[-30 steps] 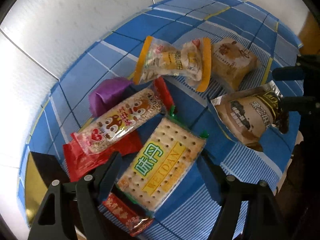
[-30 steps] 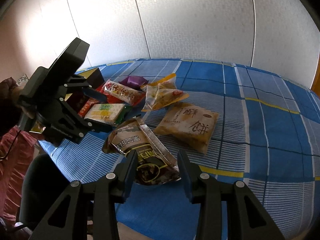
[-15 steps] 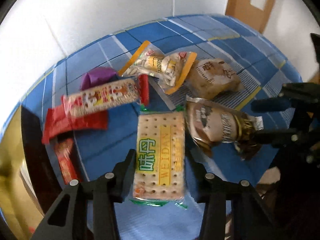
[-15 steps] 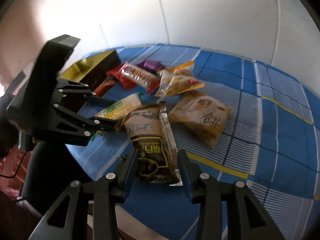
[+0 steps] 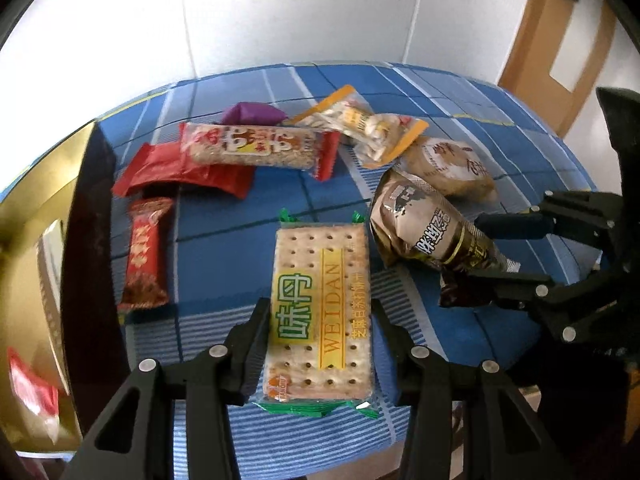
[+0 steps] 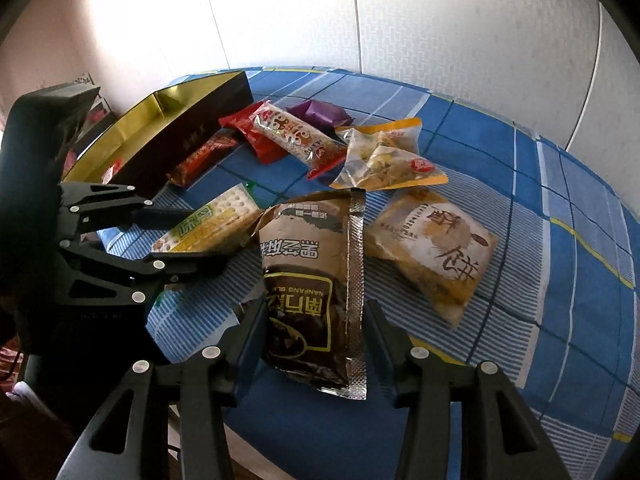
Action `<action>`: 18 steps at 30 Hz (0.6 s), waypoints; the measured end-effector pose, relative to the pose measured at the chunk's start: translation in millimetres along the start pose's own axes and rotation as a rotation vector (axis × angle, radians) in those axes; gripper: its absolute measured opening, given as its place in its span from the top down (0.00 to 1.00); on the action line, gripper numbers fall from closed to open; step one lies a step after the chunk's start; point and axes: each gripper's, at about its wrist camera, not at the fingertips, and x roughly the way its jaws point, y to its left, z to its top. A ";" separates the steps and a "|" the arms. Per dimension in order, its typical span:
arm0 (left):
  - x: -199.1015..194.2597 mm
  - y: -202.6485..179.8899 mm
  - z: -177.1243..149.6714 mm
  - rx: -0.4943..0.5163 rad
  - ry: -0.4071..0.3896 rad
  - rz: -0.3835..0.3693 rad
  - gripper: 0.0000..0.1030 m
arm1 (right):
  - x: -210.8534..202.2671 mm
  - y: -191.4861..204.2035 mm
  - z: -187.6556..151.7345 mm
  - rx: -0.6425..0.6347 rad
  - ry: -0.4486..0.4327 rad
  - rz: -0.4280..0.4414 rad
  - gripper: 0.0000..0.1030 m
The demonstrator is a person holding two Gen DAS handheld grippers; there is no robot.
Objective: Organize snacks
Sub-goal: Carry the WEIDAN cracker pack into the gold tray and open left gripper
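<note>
Most snacks lie loose on the blue cloth (image 5: 460,92); the gold-lined box (image 6: 168,120) holds little, so you've barely started. Your left gripper (image 5: 318,322) is clamped on the cracker pack (image 5: 320,308). Your right gripper (image 6: 314,322) straddles the brown pouch (image 6: 312,280), jaws just easing apart; contact unclear.

Glossy plastic wrappers (image 5: 320,308) — woven cloth (image 5: 420,92)

Daylight washes the white wall (image 6: 280,12) into glare, the foreground sits in shadow, the fisheye bends the edges dark, and the far left blurs.
</note>
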 end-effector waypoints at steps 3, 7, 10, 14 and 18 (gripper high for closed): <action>-10.4 6.7 -12.5 -0.035 -0.019 0.013 0.55 | -2.8 4.8 -0.8 -0.010 -0.002 -0.010 0.51; -19.6 8.3 -11.6 -0.045 -0.066 0.012 0.55 | 2.1 3.4 -2.3 0.018 0.022 0.004 0.45; -27.7 6.8 -13.3 -0.052 -0.090 0.006 0.55 | 6.9 2.9 1.1 0.045 0.032 0.028 0.44; -38.6 6.5 -14.7 -0.073 -0.116 0.007 0.55 | 13.5 5.0 6.2 0.090 0.032 0.034 0.39; -51.7 6.2 -13.4 -0.085 -0.159 0.027 0.55 | 20.0 9.7 10.0 0.132 0.024 0.025 0.35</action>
